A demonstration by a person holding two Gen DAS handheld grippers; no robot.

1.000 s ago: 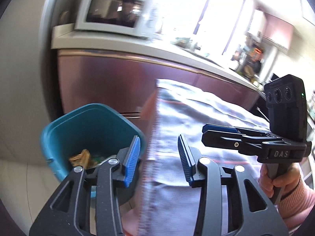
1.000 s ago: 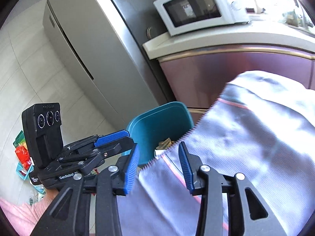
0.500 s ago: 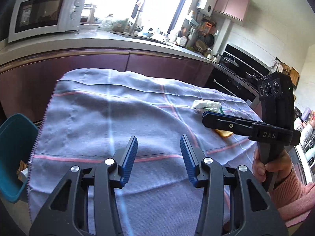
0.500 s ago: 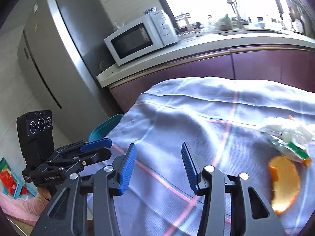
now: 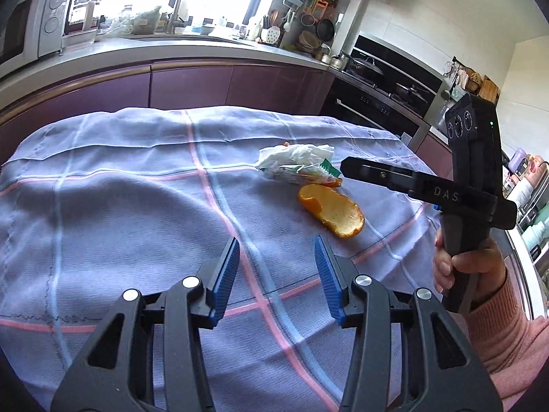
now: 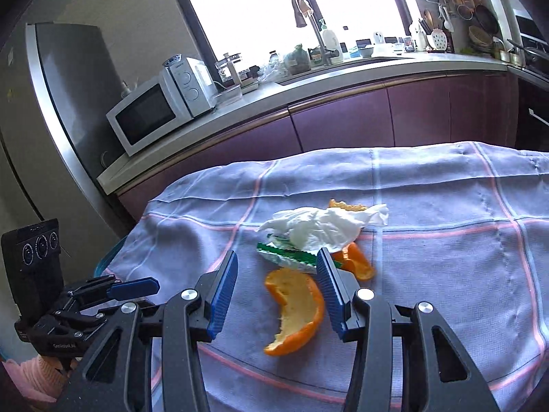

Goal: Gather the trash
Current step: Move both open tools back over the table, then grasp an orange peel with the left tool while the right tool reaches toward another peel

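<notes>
Lying just ahead of the right gripper (image 6: 276, 292), whose empty jaws are opening, the crumpled tissue (image 6: 322, 228) looks soft and weightless; pinch its bulk. Nearer, the curled orange peel (image 6: 296, 312) seems springy; grip its rim. The left gripper (image 5: 276, 276) is half-spread, empty.

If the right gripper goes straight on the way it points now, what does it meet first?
Most likely the large orange peel, which lies on the tablecloth between the opening, empty jaws of the right gripper. The green wrapper lies just beyond; depth is uncertain.

Home kitchen: microwave (image 6: 154, 116), sink tap (image 6: 310, 17), purple cabinets (image 6: 343, 123), fridge (image 6: 65, 103)
</notes>
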